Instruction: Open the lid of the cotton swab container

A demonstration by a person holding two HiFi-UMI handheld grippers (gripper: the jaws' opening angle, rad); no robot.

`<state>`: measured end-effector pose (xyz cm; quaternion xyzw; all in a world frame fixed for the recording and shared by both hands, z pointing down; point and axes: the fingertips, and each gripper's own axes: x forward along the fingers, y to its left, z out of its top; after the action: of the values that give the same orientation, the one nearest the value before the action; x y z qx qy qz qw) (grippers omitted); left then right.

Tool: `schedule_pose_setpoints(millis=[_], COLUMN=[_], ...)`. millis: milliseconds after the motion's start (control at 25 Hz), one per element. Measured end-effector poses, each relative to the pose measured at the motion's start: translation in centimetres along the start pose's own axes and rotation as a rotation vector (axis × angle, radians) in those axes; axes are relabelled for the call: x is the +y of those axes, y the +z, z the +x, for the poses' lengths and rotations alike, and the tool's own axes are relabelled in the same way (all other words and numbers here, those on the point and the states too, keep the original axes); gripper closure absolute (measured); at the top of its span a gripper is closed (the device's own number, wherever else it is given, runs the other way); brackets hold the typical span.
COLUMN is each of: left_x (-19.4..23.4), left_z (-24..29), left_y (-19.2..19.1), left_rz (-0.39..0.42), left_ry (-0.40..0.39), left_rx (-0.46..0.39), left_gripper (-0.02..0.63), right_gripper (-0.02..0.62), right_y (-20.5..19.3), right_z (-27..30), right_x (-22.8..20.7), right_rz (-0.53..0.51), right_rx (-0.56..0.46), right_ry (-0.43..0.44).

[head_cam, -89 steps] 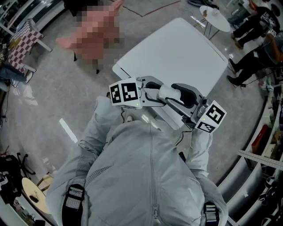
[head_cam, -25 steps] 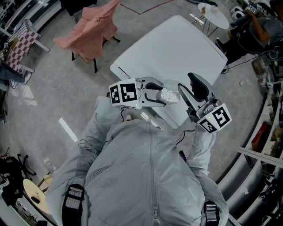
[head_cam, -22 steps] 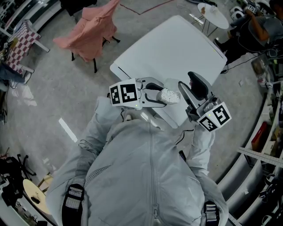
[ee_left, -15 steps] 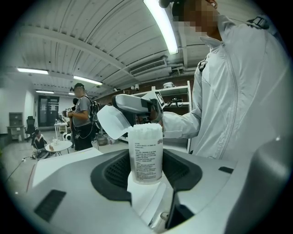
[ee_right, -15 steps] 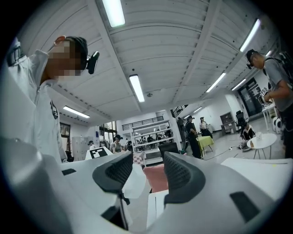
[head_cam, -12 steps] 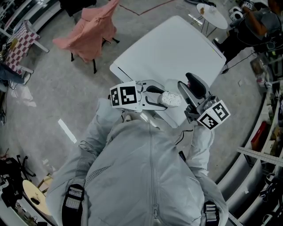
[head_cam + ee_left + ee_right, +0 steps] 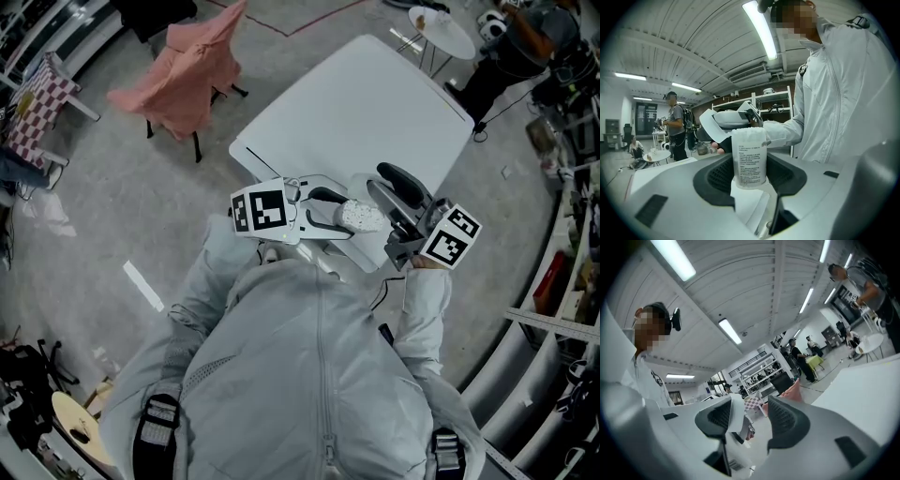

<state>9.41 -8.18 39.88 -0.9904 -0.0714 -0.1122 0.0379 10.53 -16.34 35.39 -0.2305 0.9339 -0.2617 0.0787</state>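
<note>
The cotton swab container (image 7: 362,217) is a clear cylinder with a printed label, held out in front of my chest. My left gripper (image 7: 343,216) is shut on its sides. In the left gripper view the container (image 7: 750,157) stands upright between the pads of my left gripper (image 7: 750,176), and its top shows bumpy swab heads. I see no lid on it or anywhere else. My right gripper (image 7: 375,177) hovers just right of the container's end, apart from it. In the right gripper view the right gripper (image 7: 750,417) is open with nothing between its pads.
A white table (image 7: 375,103) lies just beyond both grippers. A chair draped in pink cloth (image 7: 187,75) stands on the floor at the left. A small round table (image 7: 441,30) and people are at the top right. Shelving runs along the right.
The right gripper, earlier closed over the container's end, has come off it, rolled and stayed close by. The container's end now shows speckled swab heads. The left gripper drifted slightly right with the container.
</note>
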Motion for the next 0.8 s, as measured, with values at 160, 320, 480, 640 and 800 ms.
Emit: schedule_pose_setpoints(millis=[160, 320, 480, 640, 800], left_x=[-0.3, -0.3, 0.4, 1.4, 2.3], left_z=[-0.5, -0.3, -0.2, -0.4, -0.9], left_y=[-0.4, -0.1, -0.4, -0.9, -1.3], left_rz=[0.001, -0.009, -0.025, -0.048, -0.078], left_ry=[-0.025, -0.035, -0.013, 0.017, 0.042], left_rx=[-0.008, -0.018, -0.019, -0.009, -0.016], left_gripper=[0.394, 0.395, 0.394, 0.394, 0.394], right_gripper=[0.362, 0.362, 0.362, 0.361, 0.36], right_y=[-0.9, -0.7, 0.1, 0.5, 1.1], right_z=[0.8, 0.6, -0.3, -1.2, -1.8], right_x=[0.1, 0.7, 0.7, 0.4, 0.2], right_rz=[0.132, 0.077, 0.024, 0.005, -0.009], right_rx=[0.013, -0.003, -0.032, -0.044, -0.082], right_ry=[0.052, 0.06, 0.048, 0.024, 0.0])
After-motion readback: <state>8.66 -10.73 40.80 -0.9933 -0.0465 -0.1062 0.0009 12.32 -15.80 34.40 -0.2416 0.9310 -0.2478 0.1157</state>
